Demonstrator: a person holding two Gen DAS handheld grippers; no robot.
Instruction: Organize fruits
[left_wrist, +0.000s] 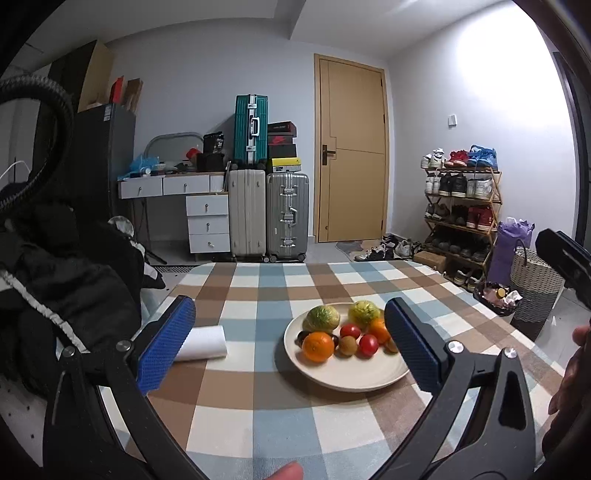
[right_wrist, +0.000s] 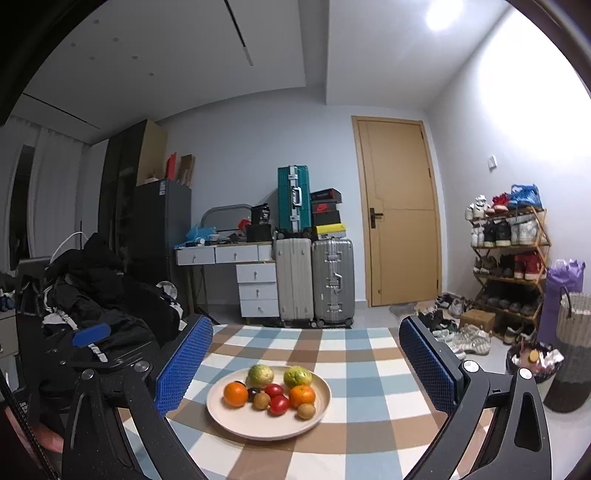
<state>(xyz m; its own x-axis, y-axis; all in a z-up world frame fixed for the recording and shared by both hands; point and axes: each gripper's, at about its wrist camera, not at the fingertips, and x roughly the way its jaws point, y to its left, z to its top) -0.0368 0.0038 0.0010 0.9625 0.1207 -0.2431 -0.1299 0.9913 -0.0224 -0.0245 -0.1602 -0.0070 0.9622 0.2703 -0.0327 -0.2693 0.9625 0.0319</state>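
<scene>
Both the left tongs (left_wrist: 290, 345) and the right tongs (right_wrist: 306, 369) stand wide with nothing between their pads, held back from the plate (right_wrist: 236, 421) above the checked counter (right_wrist: 362, 439).

All the fruit in view already lies gathered on that plate: 2 green-yellow fruits (right_wrist: 260, 375) at the back, 2 oranges (right_wrist: 235, 394), 2 red tomato-like fruits (right_wrist: 279, 404), 2 brown kiwis (right_wrist: 306, 410) and 1 dark fruit, mostly hidden. This fits either a pile awaiting sorting or a finished gathering.

Any grasp would do best taking an outer fruit from above, closing gently so that its round neighbours do not roll. A white roll (left_wrist: 203, 341) lies left of the plate.
</scene>
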